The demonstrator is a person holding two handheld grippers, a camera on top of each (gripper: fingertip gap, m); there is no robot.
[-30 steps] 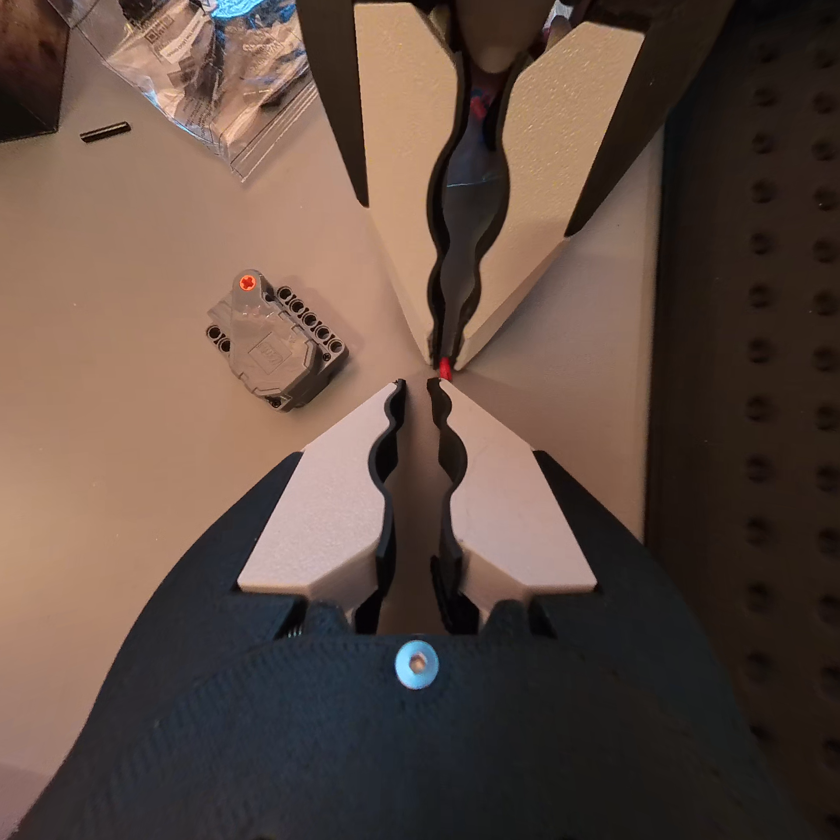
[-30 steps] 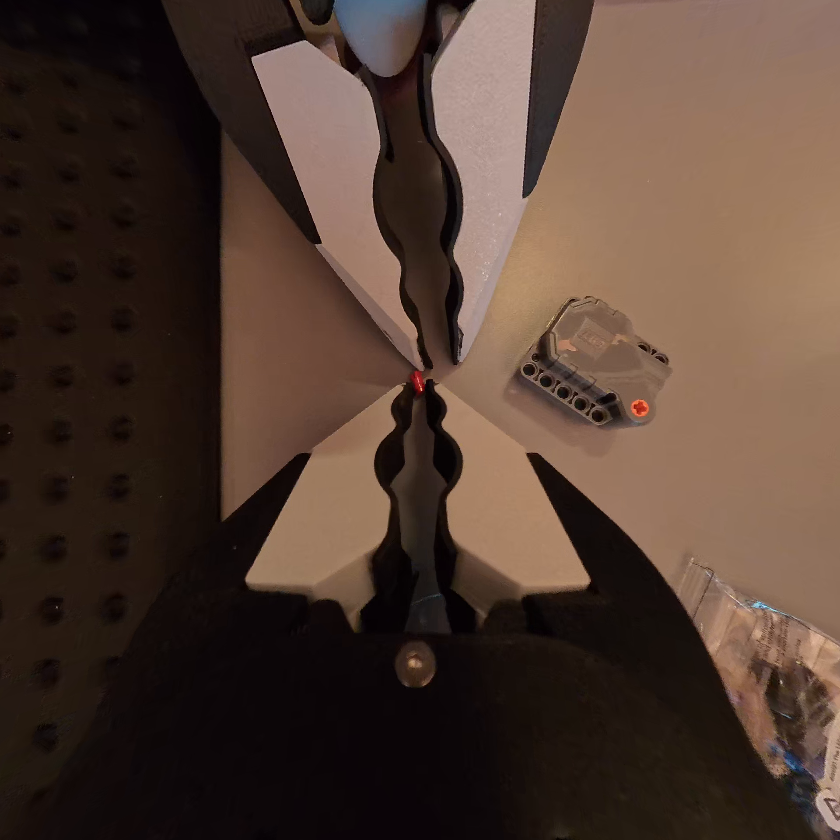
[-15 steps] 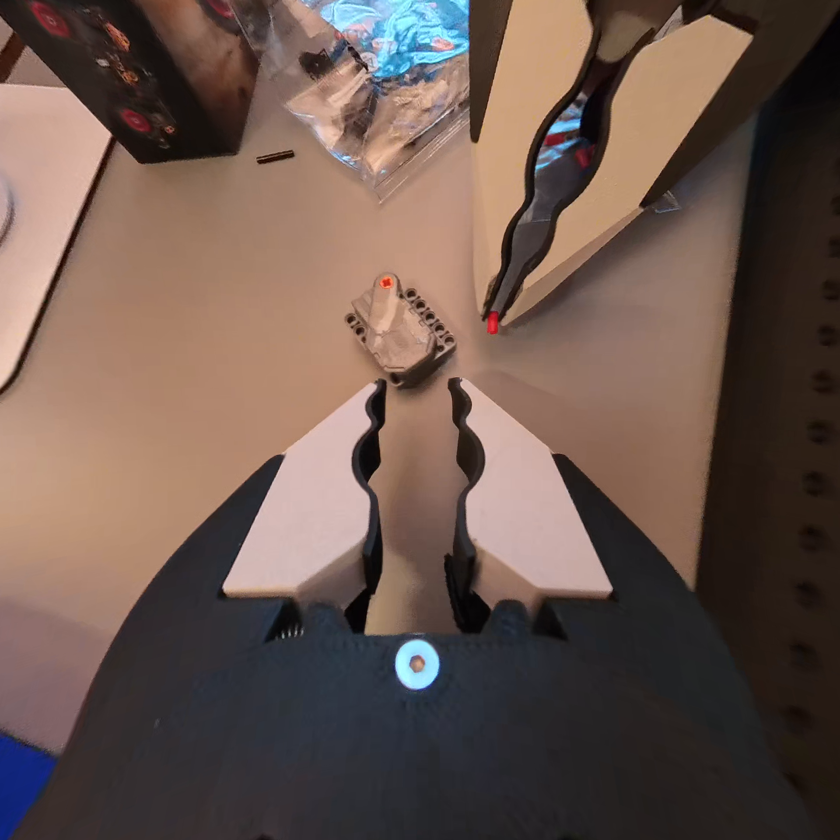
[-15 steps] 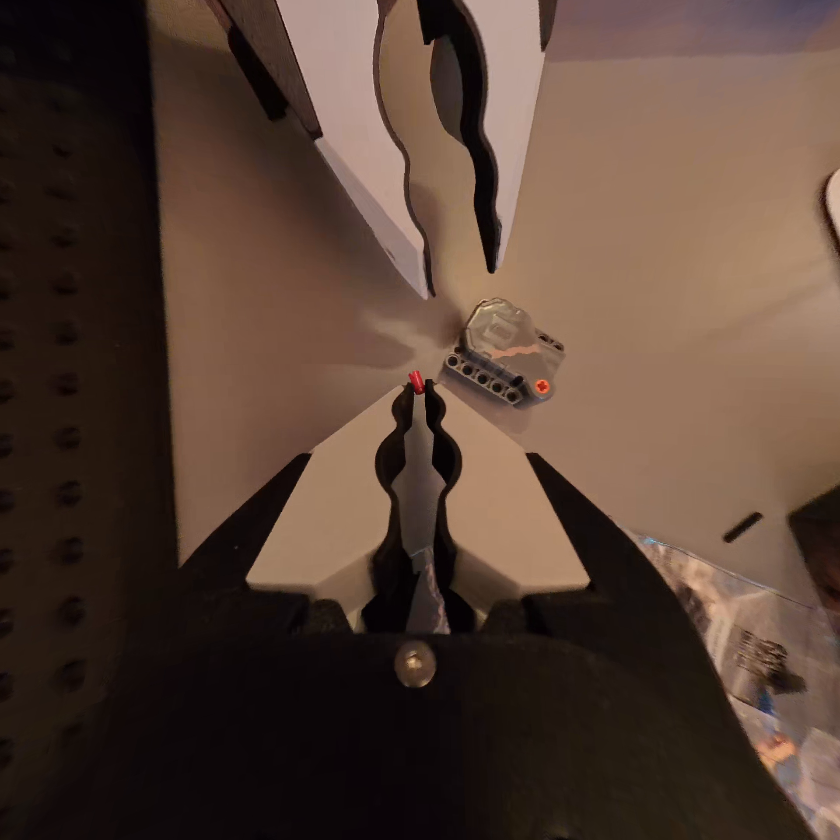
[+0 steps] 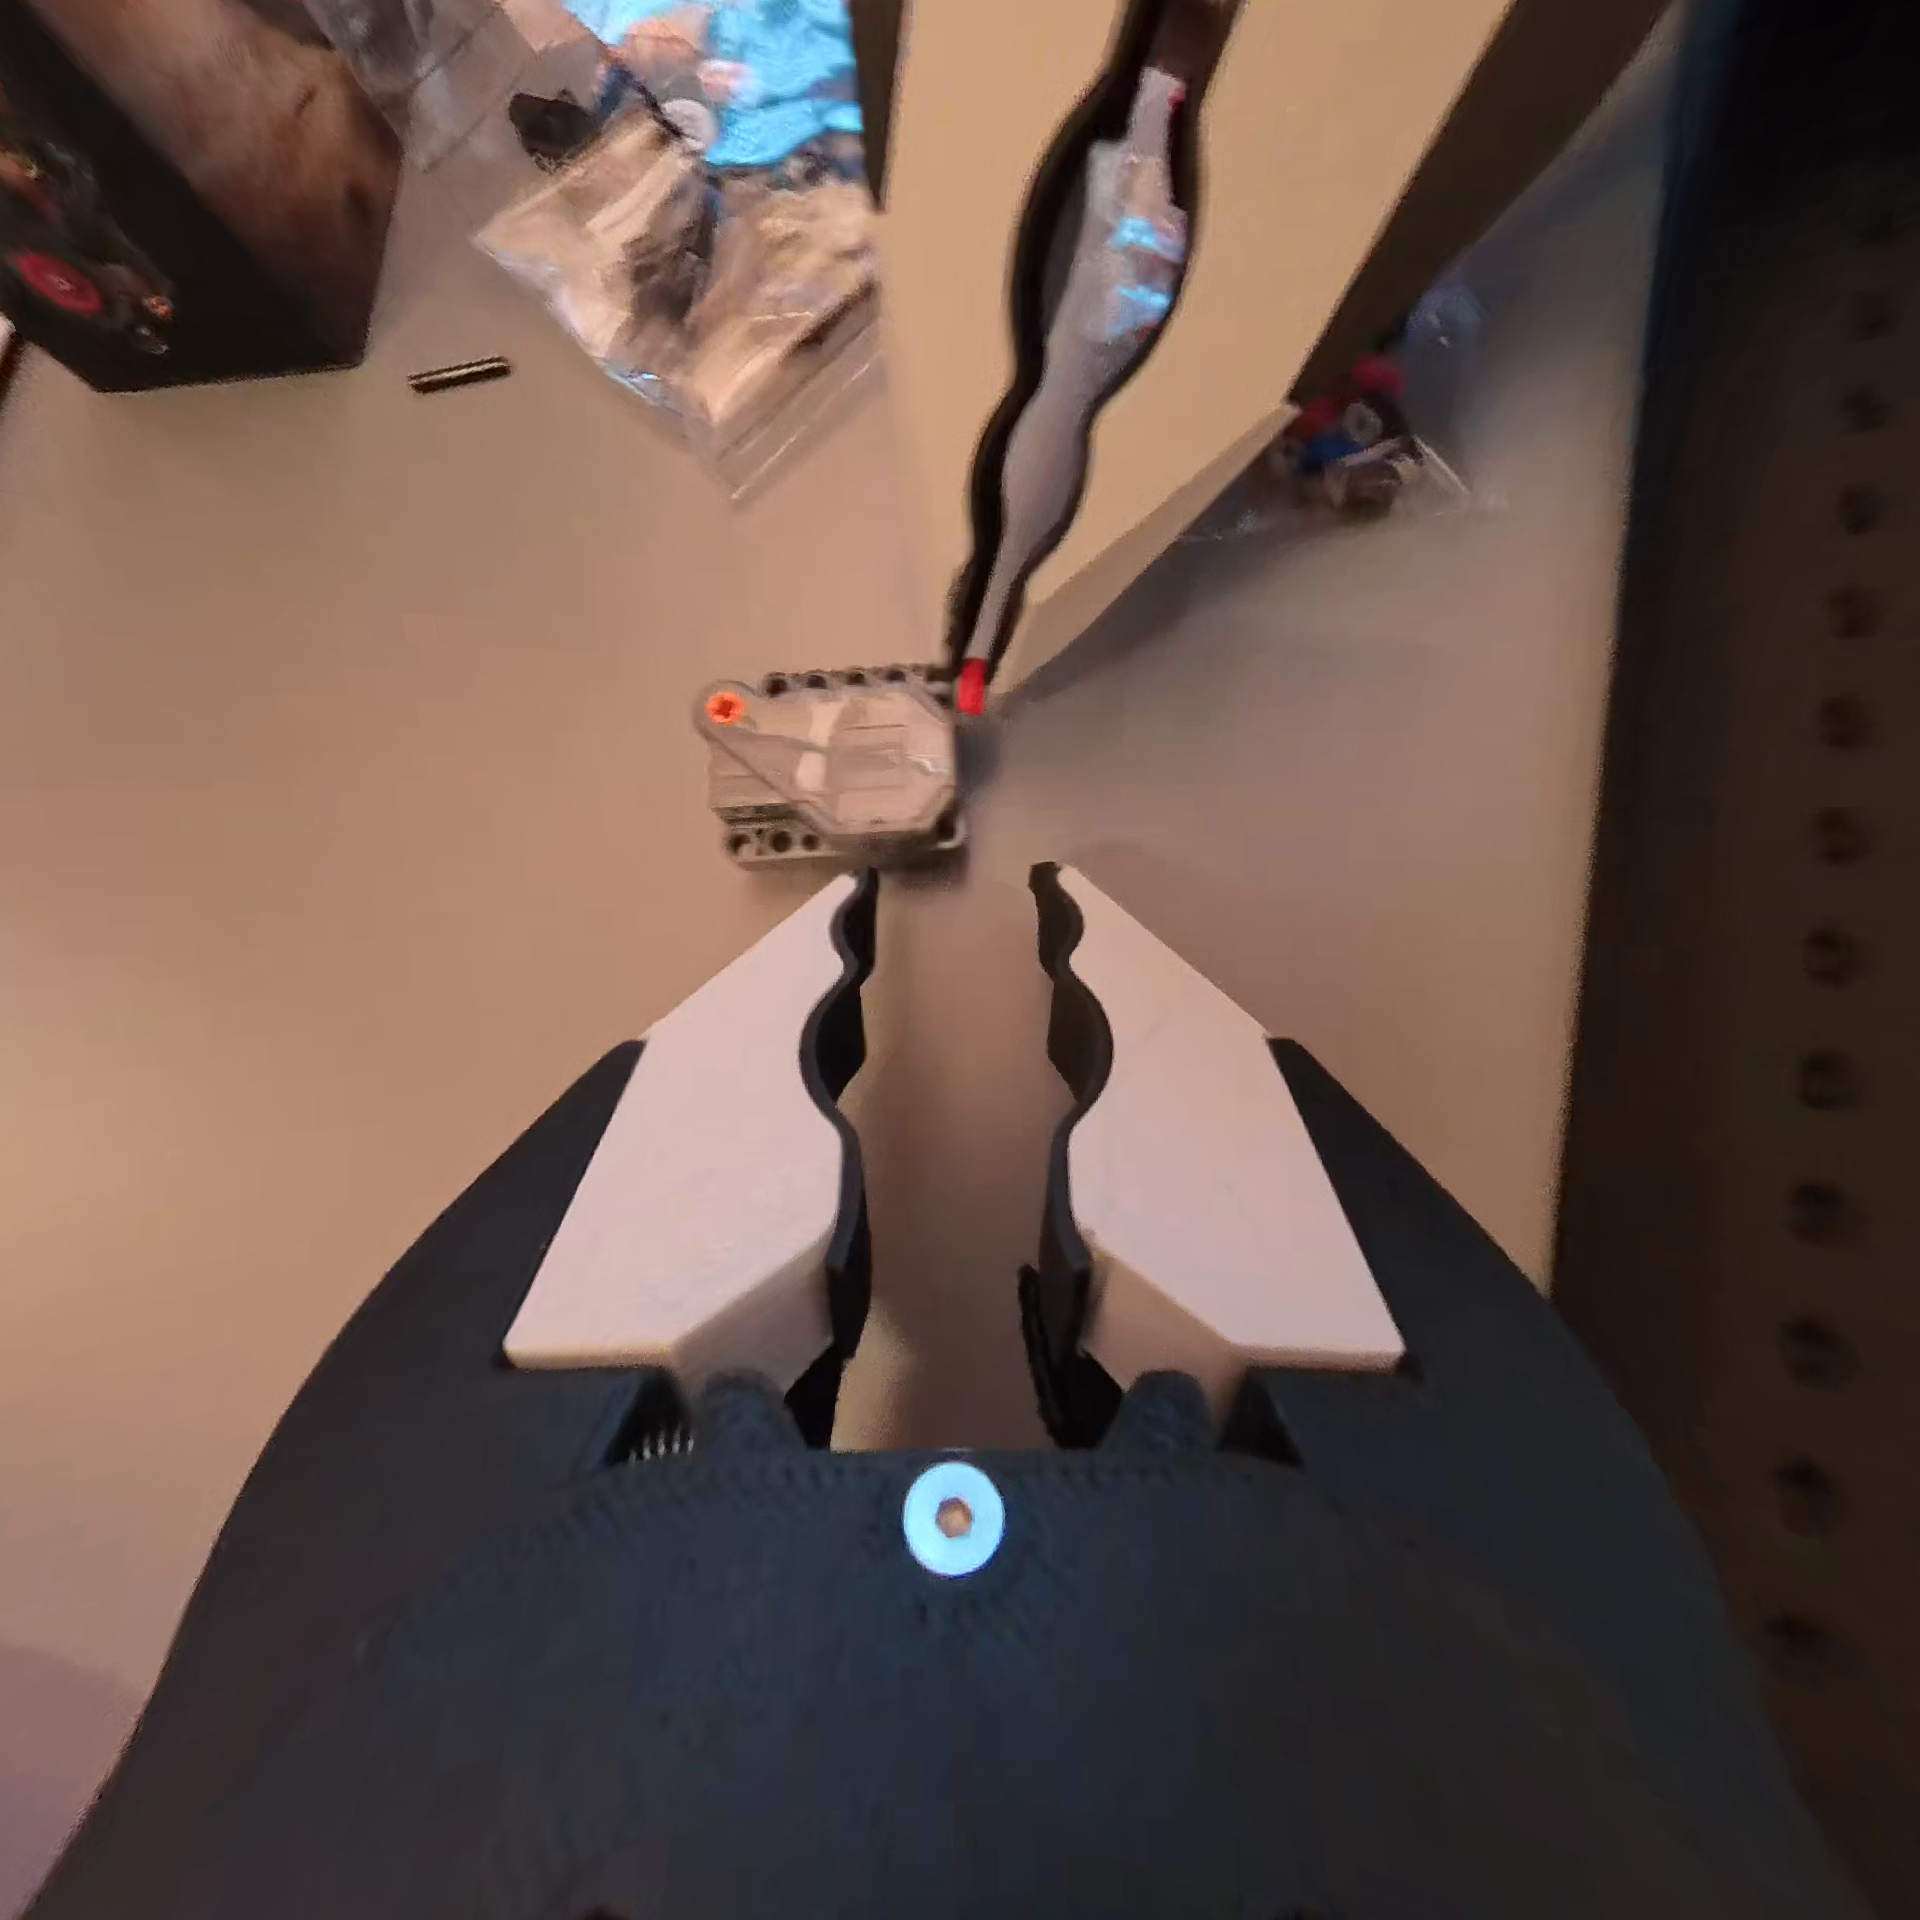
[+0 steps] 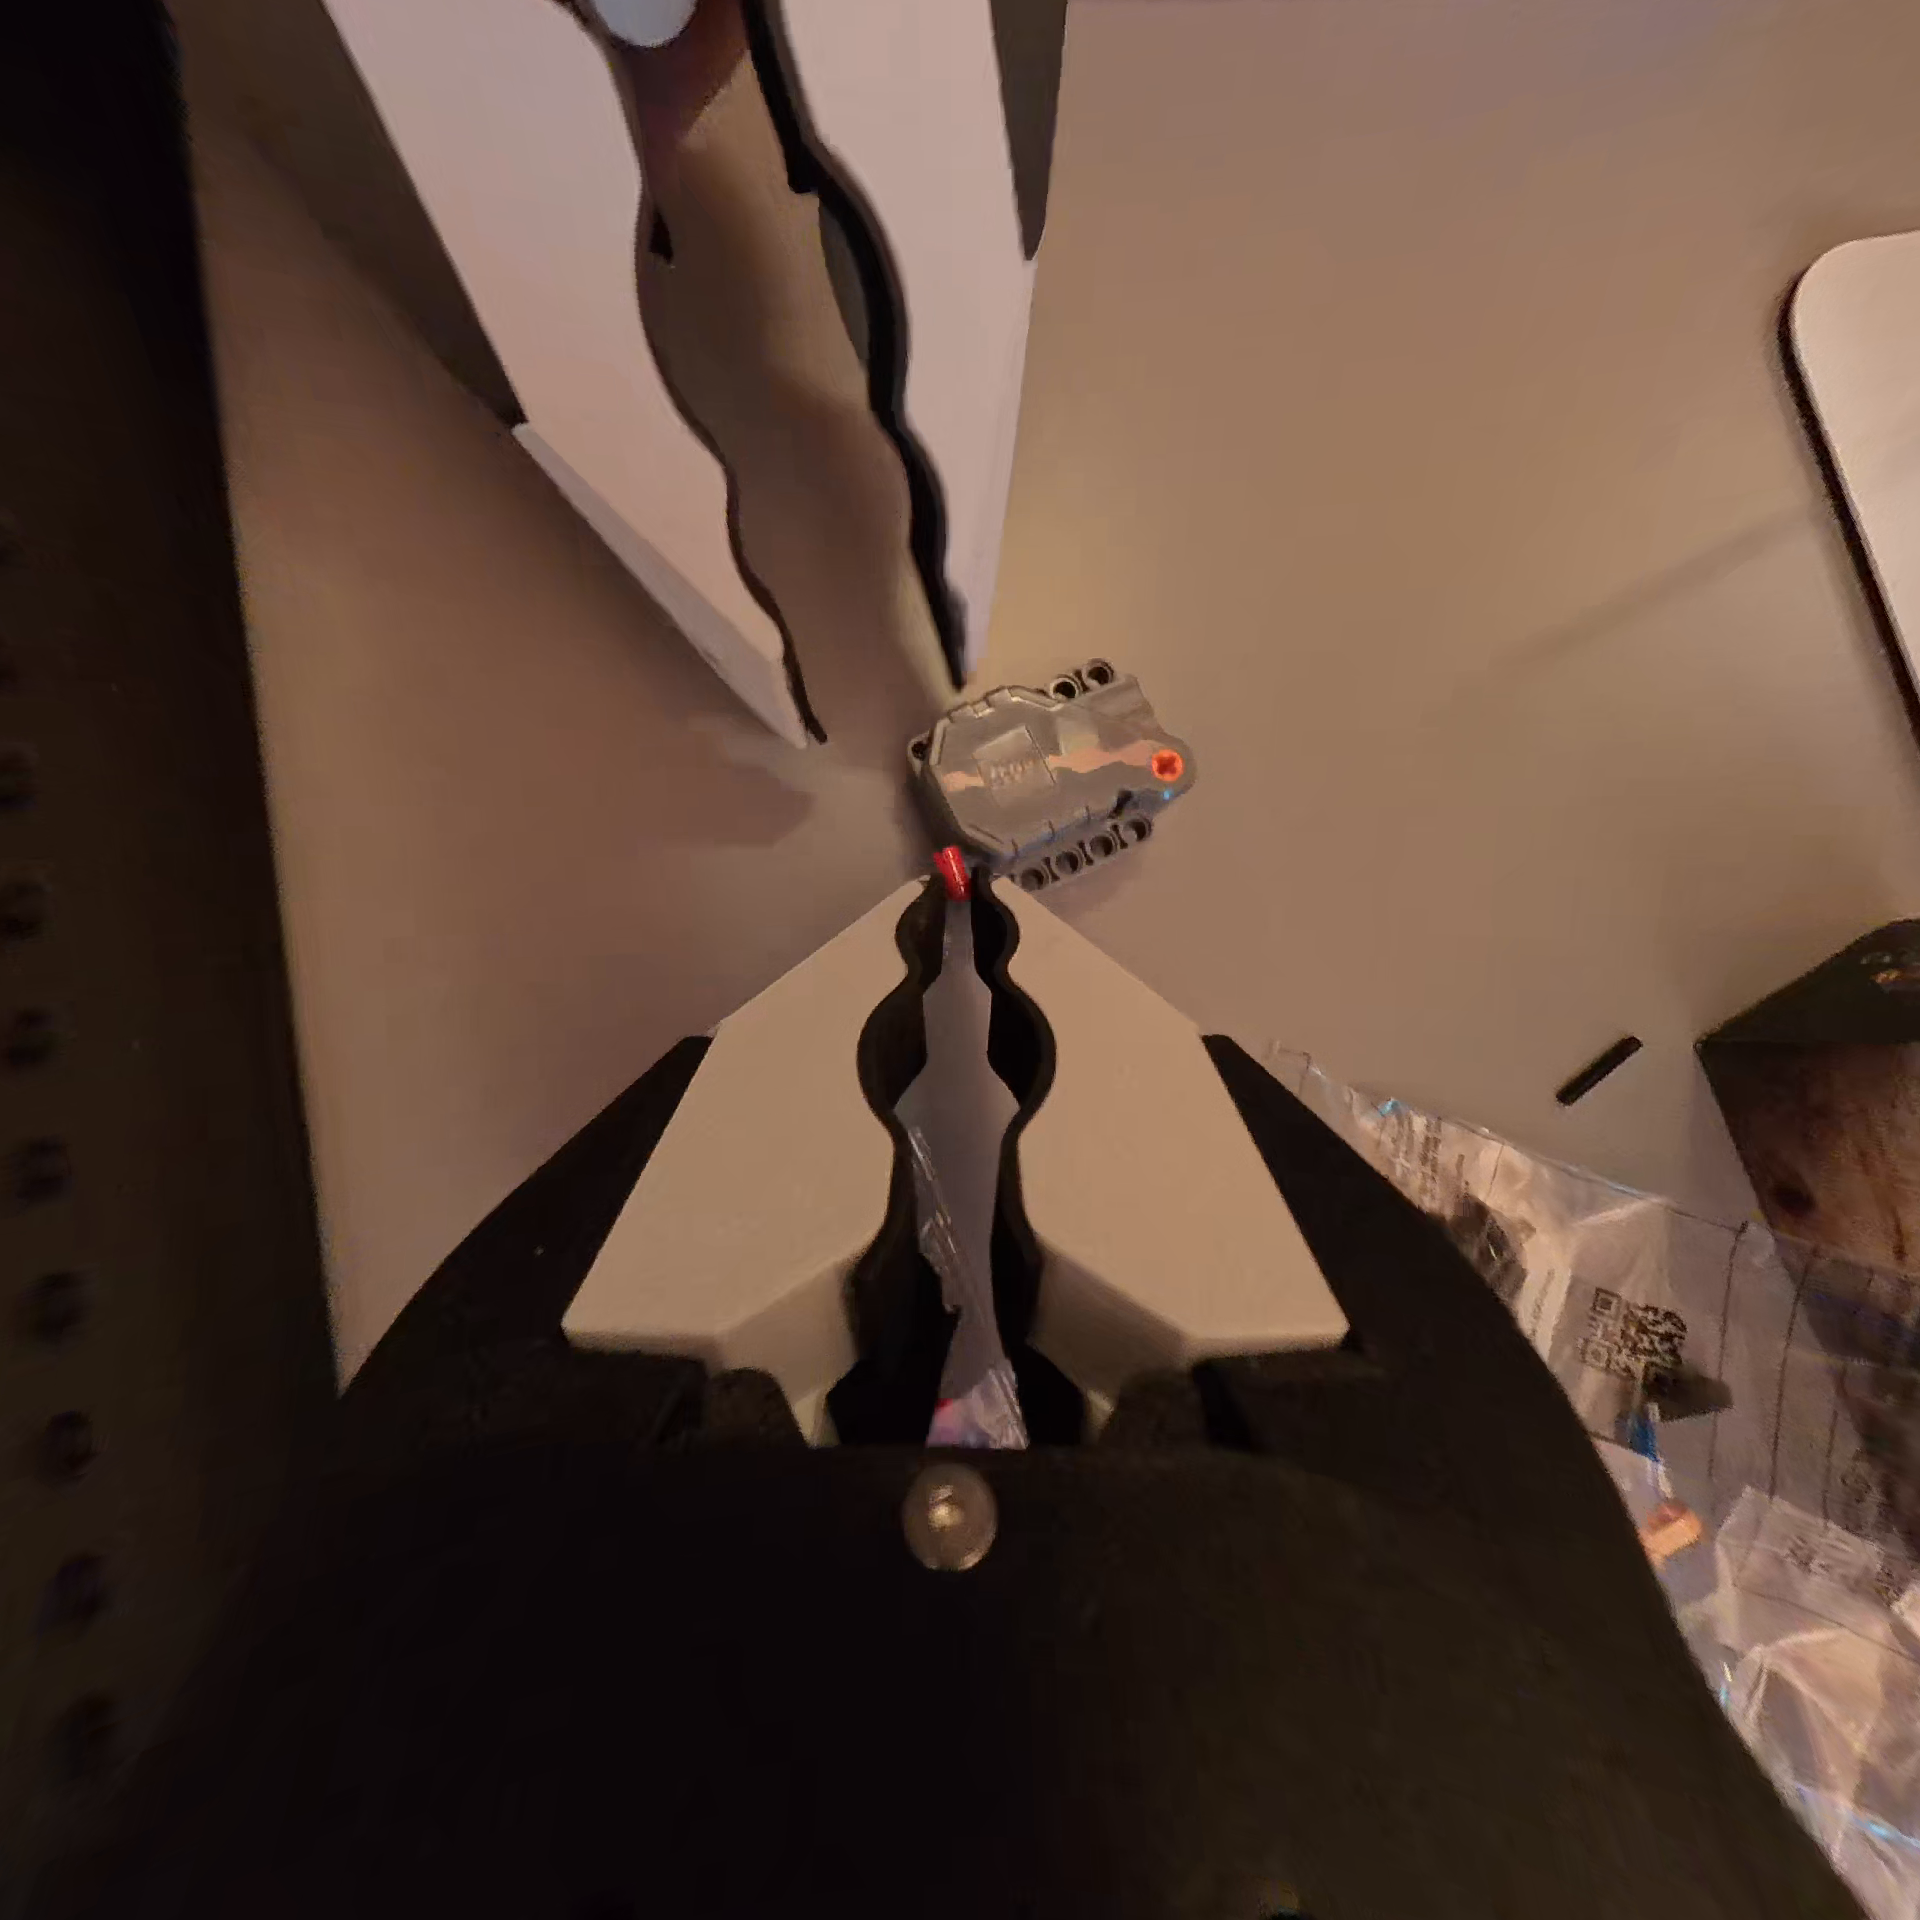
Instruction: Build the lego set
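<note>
A: How many grey Lego pieces lie on the table [image 5: 312, 727]?

B: 1 grey motor block [image 5: 831, 764], near the middle of the beige top. It has 1 orange axle hole at its left end in the left wrist view, and 2 rows of pin holes along its long edges.

A: And the red bit?

B: 1 small red pin [image 6: 951, 871], pinched at the very tips of the right gripper [image 6: 954, 896]. Its jaws are closed down on the pin with only a sliver between them. The pin sits right at the block's corner; whether it touches the block I cannot tell.

A: The other gripper?

B: The left gripper [image 5: 954, 883] holds nothing. Its 2 fingers stand apart with a clear gap, tips just near of the block in its own view, not around it.

A: What else is out there?

B: 1 black pin [image 5: 459, 374] lies alone far left, beside 1 dark box [image 5: 187, 208]. I count 2 clear plastic bags: a bag of parts [image 5: 707, 260] right of the box, and a second bag [image 5: 1351, 436] further right, with red and blue bits inside. 1 dark perforated panel [image 5: 1787, 831] runs along the table's right edge. The right wrist view also shows 1 white rounded board [image 6: 1870, 416] at the far right.
</note>
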